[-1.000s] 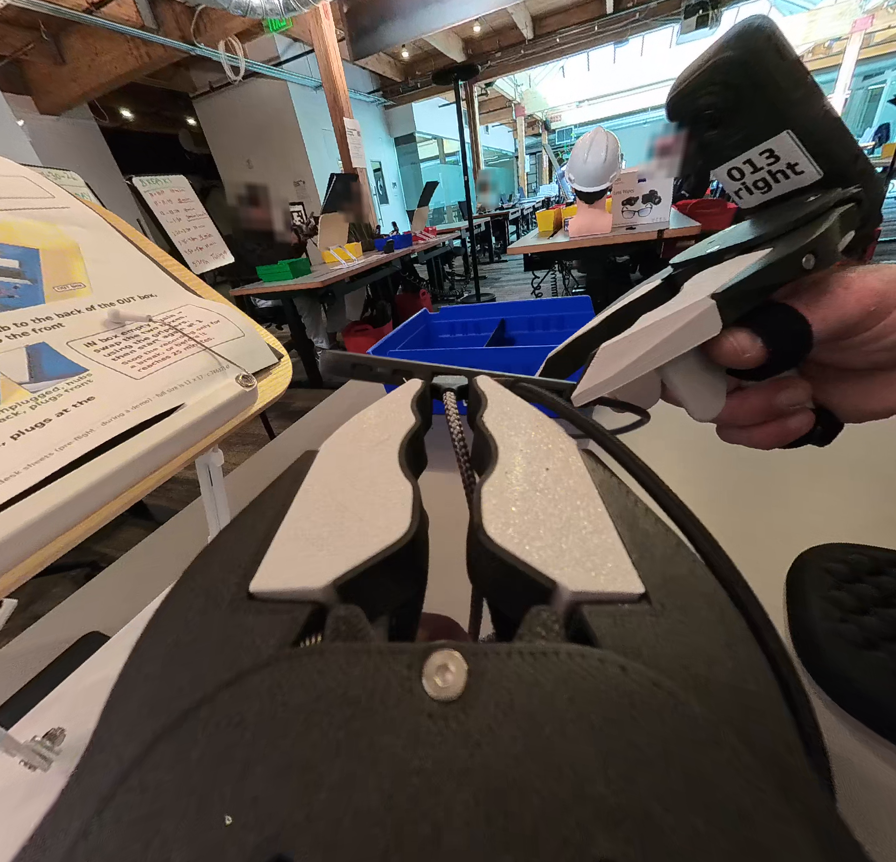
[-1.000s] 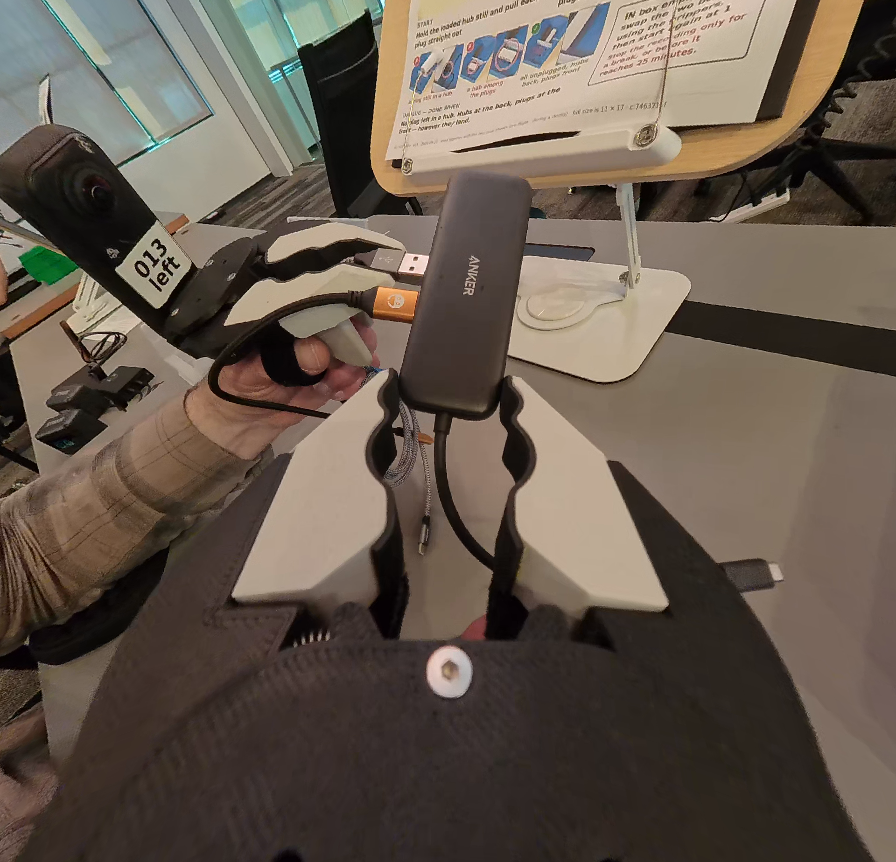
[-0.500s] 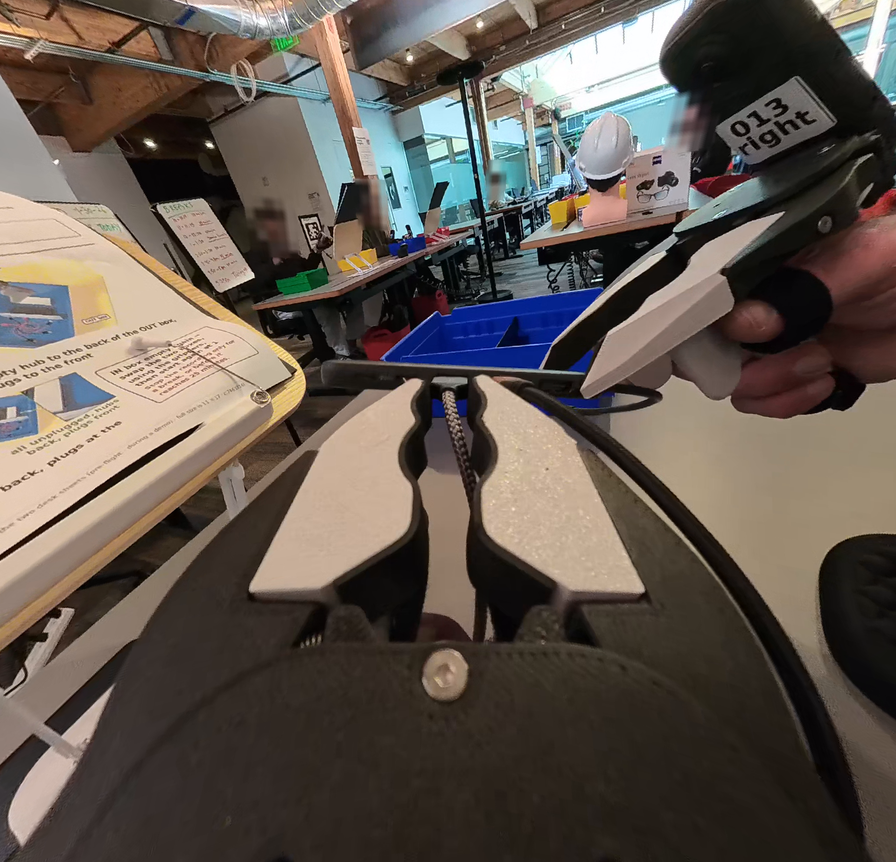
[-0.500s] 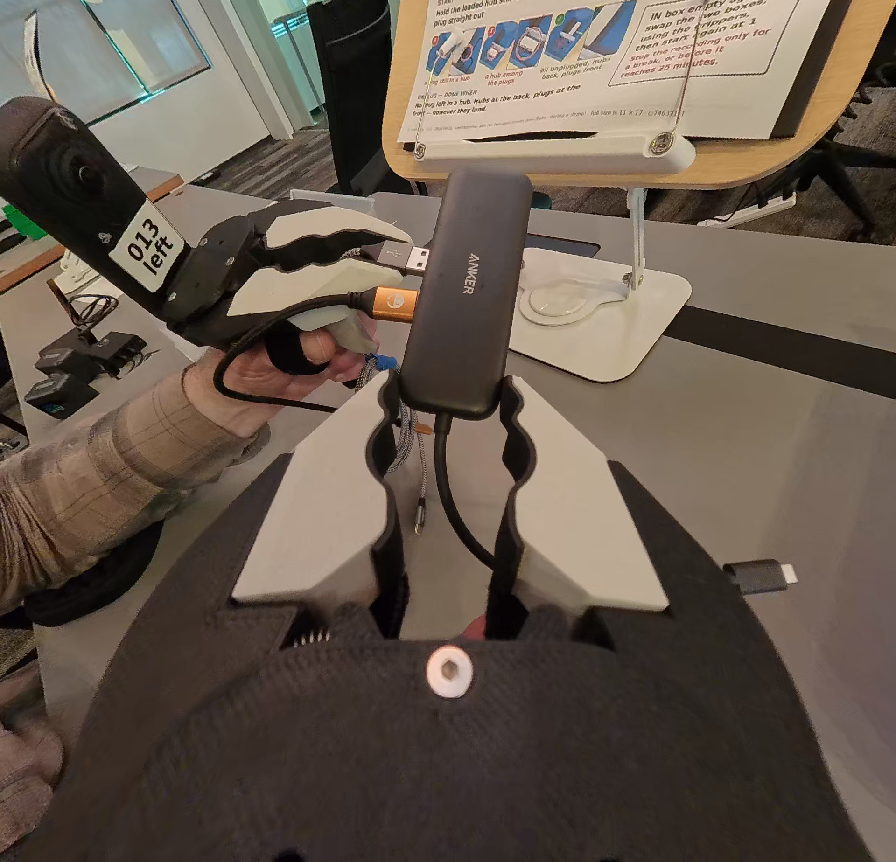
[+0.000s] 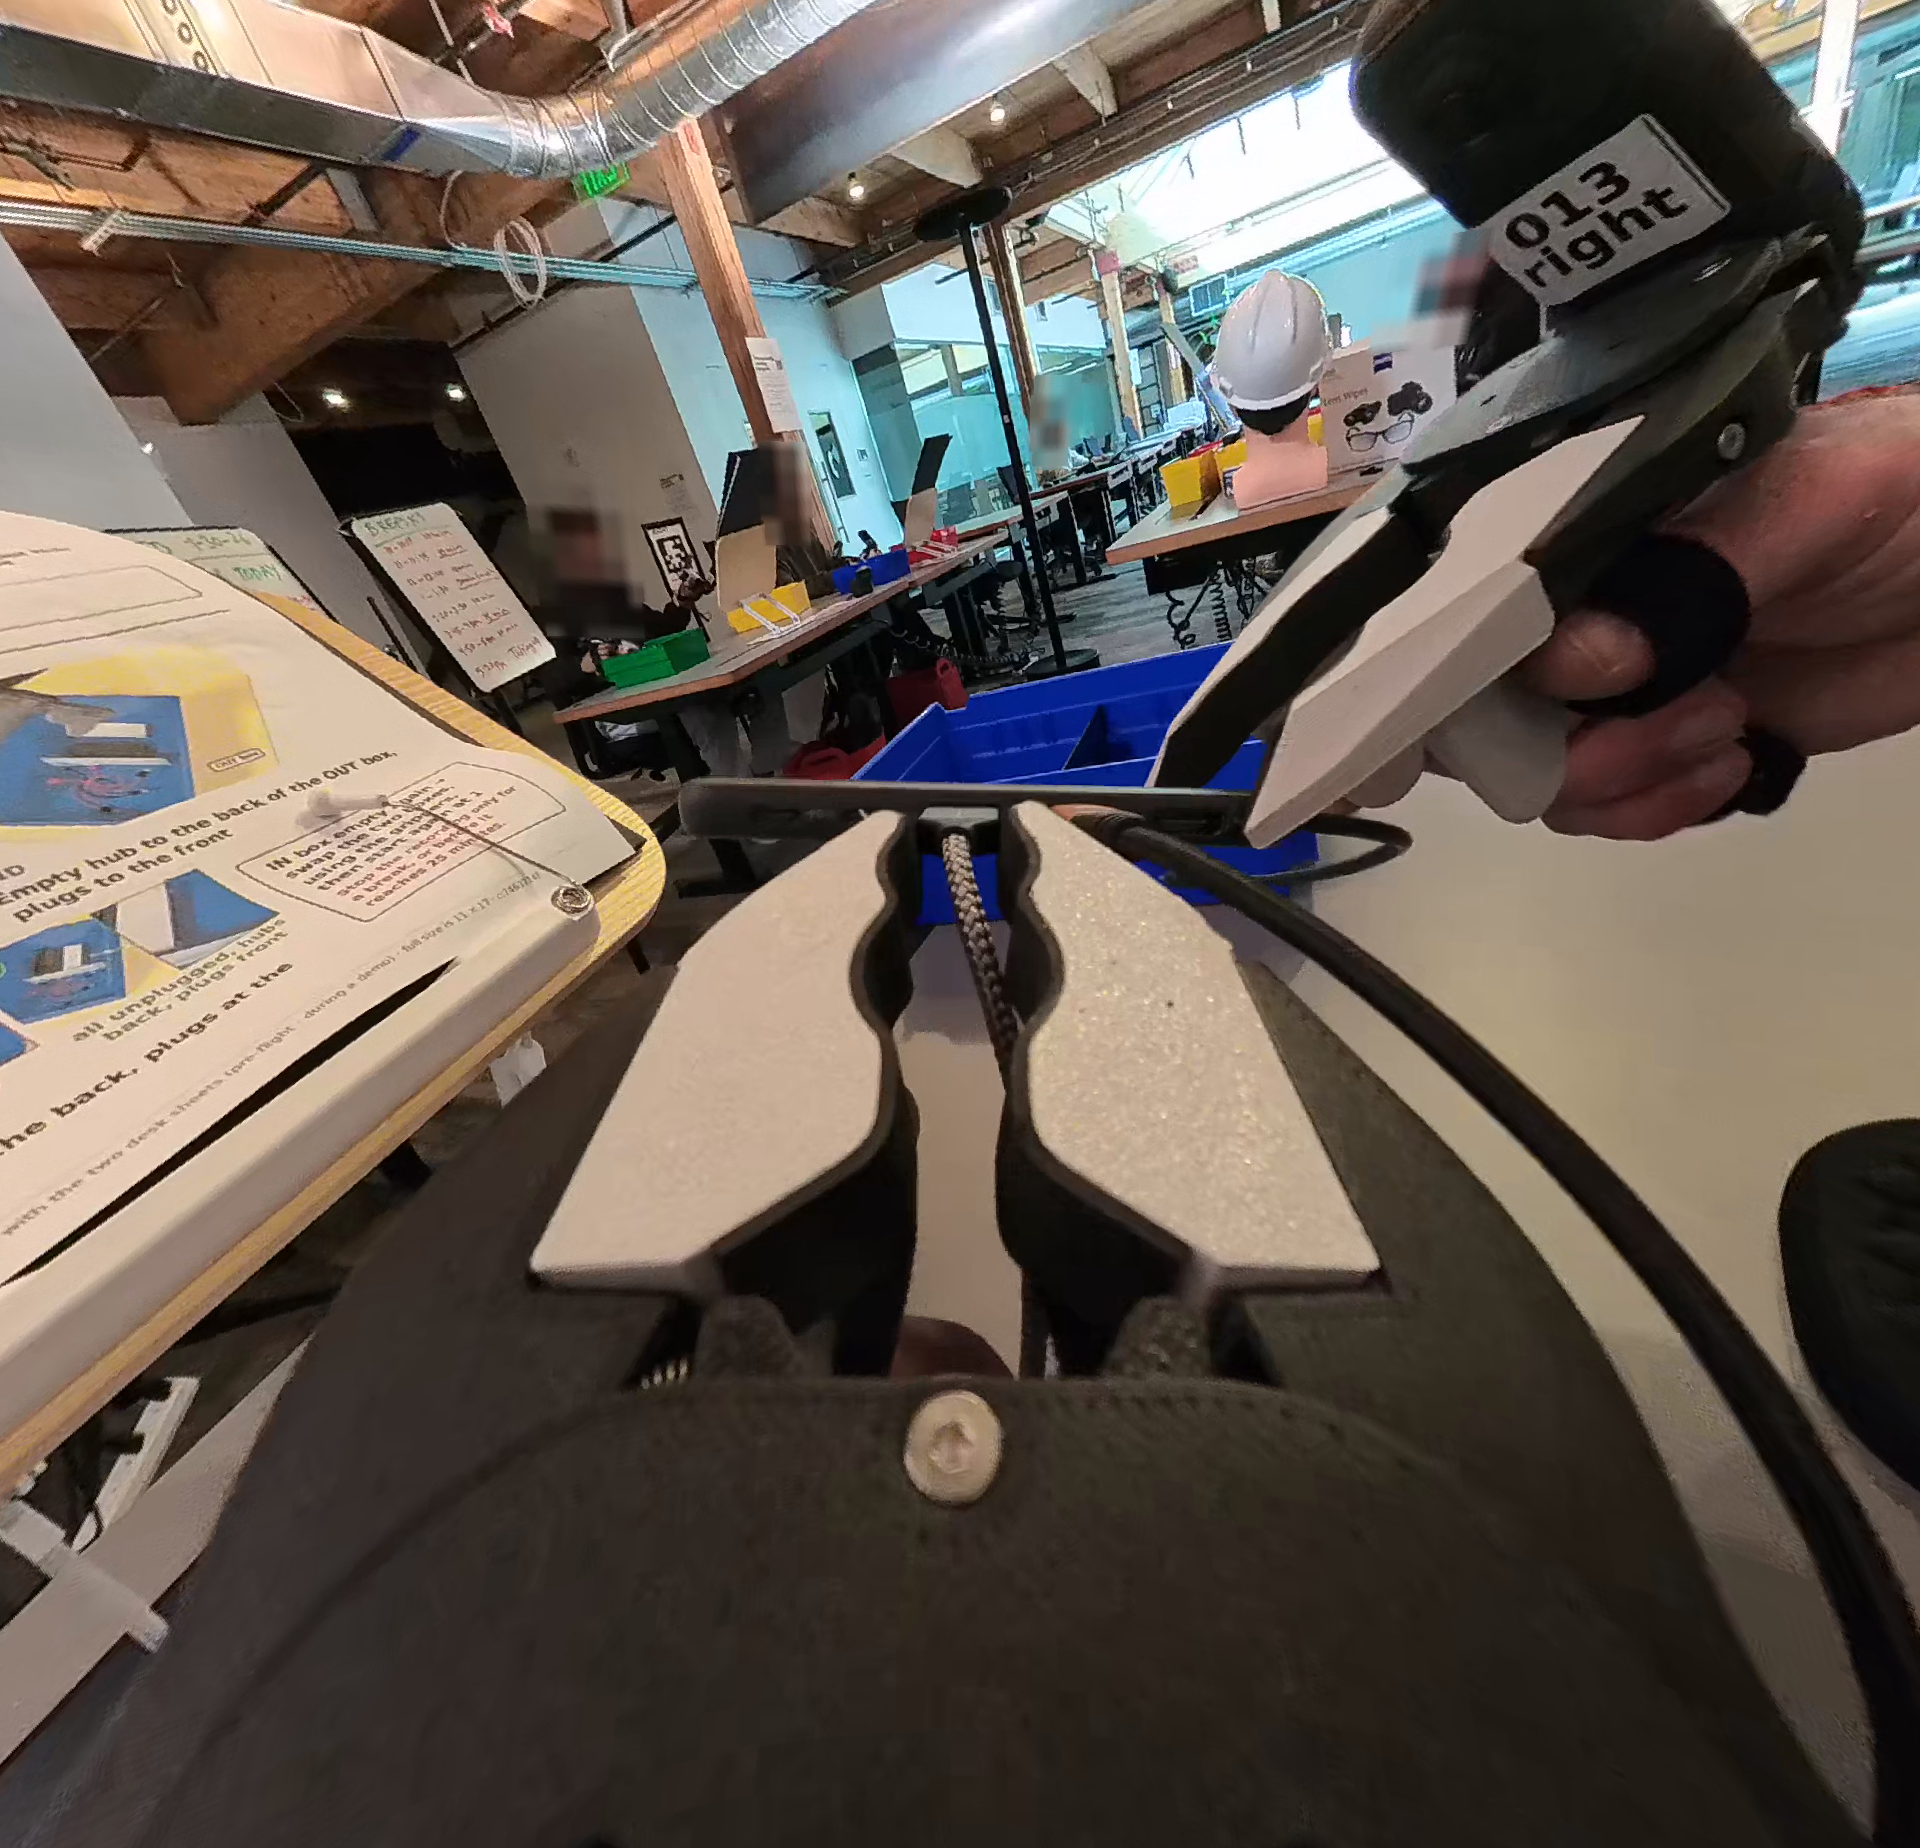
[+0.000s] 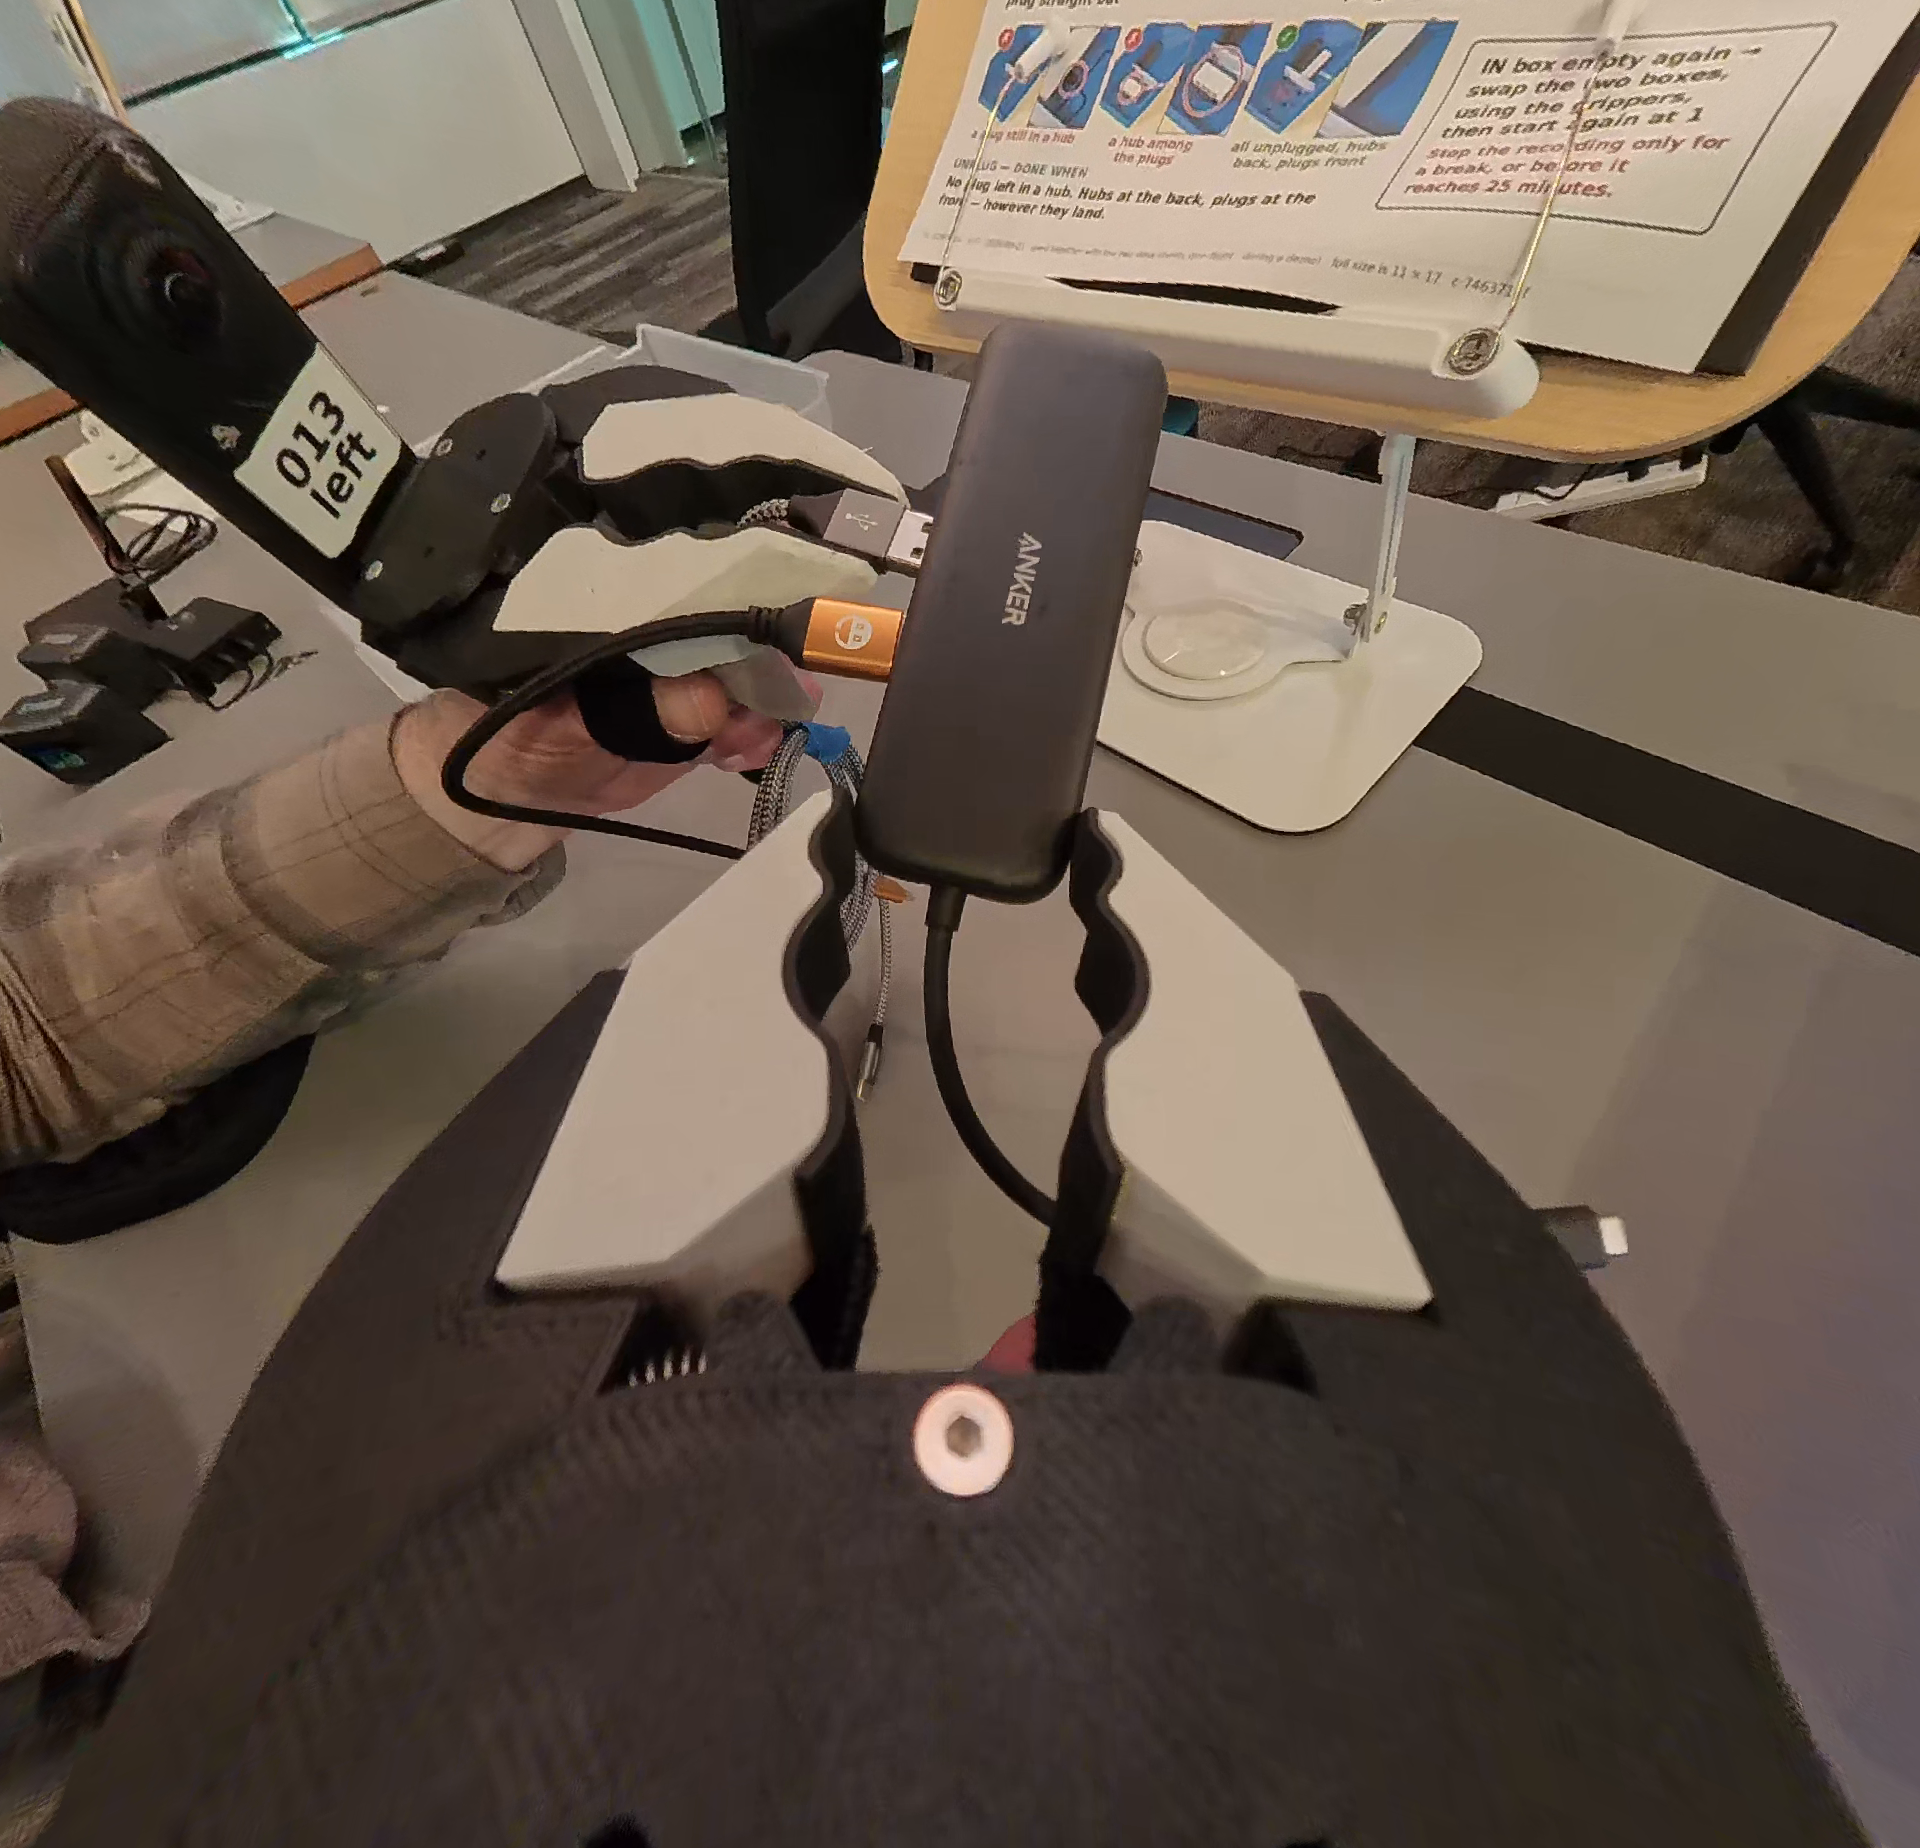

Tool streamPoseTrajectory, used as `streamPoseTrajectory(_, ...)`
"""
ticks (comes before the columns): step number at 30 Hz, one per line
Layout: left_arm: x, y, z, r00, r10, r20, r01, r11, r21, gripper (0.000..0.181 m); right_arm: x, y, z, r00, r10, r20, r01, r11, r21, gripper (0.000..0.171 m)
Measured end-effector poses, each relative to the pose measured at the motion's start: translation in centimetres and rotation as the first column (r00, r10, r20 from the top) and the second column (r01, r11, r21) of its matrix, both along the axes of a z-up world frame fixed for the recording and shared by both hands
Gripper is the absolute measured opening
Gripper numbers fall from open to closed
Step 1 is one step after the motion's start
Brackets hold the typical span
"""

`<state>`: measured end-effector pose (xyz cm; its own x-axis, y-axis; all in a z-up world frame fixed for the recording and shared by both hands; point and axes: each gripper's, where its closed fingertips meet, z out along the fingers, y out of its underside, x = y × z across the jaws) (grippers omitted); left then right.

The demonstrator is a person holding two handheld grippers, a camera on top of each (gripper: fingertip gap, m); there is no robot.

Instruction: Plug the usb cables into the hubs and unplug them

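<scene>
The right gripper (image 6: 961, 842) was clenched on the near end of the dark hub (image 6: 1013, 603), holding it raised above the grey table (image 6: 1558, 967) with its far end pointing toward the document stand (image 6: 1299, 718); the hub's own black lead (image 6: 961, 1050) looped down between the fingers. The left gripper (image 6: 883, 541) grasped a silver USB plug (image 6: 868, 531) on a braided cable (image 5: 982, 951), the plug's metal tip at, or just entering, a port on the hub's left edge; how deep it sat could not be told. Just below it an orange plug (image 6: 847, 635) with a black cable (image 5: 1507, 1102) sat seated in the neighbouring port. A loose connector (image 6: 1584, 1237) lay on the table to the right. In the left wrist view the hub (image 5: 935, 799) appeared edge-on across the fingertips, with a blue bin (image 5: 1039, 738) behind it.
</scene>
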<state>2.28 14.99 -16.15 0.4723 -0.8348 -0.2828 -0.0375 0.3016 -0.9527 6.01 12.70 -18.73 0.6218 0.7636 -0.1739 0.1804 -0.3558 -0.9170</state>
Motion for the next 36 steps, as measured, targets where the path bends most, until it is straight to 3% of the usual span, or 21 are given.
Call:
streamPoseTrajectory(20, -0.03, -0.42, 0.46, 1.000, 0.015, -0.022, -0.013, 0.997, 0.082, 0.013, -0.29, -0.39, 0.06, 1.000, 0.013, -0.010, -0.013, 1.000, -0.005, 0.040)
streamPoseTrajectory(36, 0.21, -0.92, 0.61, 0.987, 0.059, -0.147, -0.036, 0.988, 0.151, 0.014, -0.26, -0.99, 0.18, 0.993, 0.038, 0.110, -0.044, 0.998, 0.052, 0.039)
